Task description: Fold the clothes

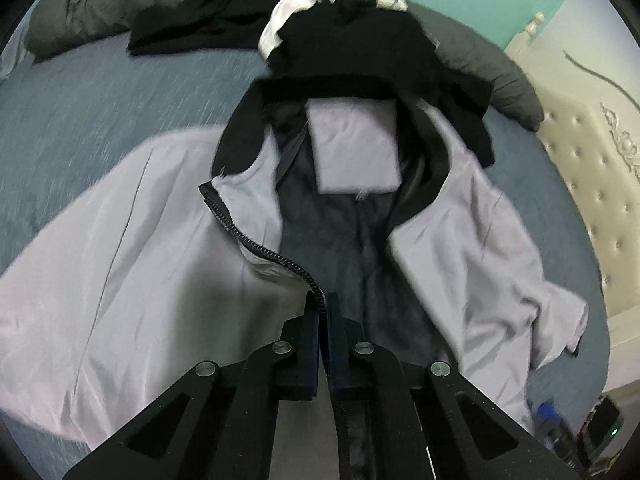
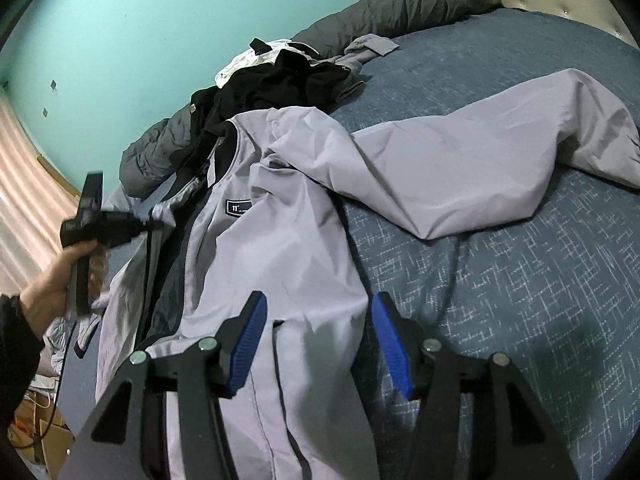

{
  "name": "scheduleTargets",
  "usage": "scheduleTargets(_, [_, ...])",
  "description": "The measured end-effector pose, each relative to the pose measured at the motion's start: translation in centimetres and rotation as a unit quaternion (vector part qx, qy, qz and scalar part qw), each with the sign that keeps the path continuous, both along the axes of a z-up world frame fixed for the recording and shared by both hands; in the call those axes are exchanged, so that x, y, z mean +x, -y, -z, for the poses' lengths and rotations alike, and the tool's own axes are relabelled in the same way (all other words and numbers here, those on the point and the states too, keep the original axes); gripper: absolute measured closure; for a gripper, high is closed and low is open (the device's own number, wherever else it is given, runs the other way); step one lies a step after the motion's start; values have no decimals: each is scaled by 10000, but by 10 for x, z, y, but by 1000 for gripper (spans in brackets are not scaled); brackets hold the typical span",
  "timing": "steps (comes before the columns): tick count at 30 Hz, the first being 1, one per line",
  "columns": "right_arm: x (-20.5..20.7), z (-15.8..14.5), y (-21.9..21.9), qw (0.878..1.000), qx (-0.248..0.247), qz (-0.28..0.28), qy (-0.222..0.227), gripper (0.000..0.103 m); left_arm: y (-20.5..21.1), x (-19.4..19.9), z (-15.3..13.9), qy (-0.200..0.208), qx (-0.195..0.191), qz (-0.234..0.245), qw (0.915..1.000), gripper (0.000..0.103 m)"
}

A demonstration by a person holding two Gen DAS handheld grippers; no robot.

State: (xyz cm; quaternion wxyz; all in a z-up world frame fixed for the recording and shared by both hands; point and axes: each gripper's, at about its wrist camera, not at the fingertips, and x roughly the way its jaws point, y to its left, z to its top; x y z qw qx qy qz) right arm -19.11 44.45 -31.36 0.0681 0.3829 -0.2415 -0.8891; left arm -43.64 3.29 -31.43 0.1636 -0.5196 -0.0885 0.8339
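A light grey zip jacket [image 1: 132, 264] with a black collar and dark lining lies open, front up, on the blue bed [image 1: 80, 120]. My left gripper [image 1: 323, 300] is shut on the zipper edge of one front panel, and the zipper teeth run in between its fingers. In the right wrist view a hand holds that left gripper [image 2: 158, 224] at the jacket's far front edge. My right gripper [image 2: 319, 298] hangs open just above the other front panel of the jacket [image 2: 280, 248], near its hem, with its blue pads [image 2: 248, 340] apart. One sleeve [image 2: 500, 160] stretches out to the right.
A pile of black and white clothes [image 1: 344, 28] lies beyond the collar, seen again as the clothes pile [image 2: 280, 76]. A grey duvet [image 2: 400, 4] runs along the teal wall [image 2: 140, 20]. A tufted headboard [image 1: 580, 168] stands to the right. Boxes and a cable [image 2: 44, 432] lie on the floor.
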Motion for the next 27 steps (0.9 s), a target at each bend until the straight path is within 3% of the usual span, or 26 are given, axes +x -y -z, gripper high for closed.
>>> scheduleTargets(5, [-2,3,-5,10000,-68,46,19,47,-25,-29,-25,-295,-82,-7,9995,100])
scheduleTargets(9, [-4,5,-8,9999,-71,77,32,47,-37,-42,-9,-67,-63,-90,9999,100])
scheduleTargets(12, [-6,6,-7,10000,-45,56,42,47,-44,-39,4,80,-116,91,9999,82])
scheduleTargets(14, [-6,5,-6,10000,-25,33,17,47,-41,-31,2,21,-110,141,9998,61])
scheduleTargets(21, [-4,3,-7,10000,-37,64,-45,47,7,24,-35,-158,-250,133,9995,57])
scheduleTargets(27, [-1,3,-9,9998,-73,186,-2,47,65,105,-27,55,-268,-21,9996,53])
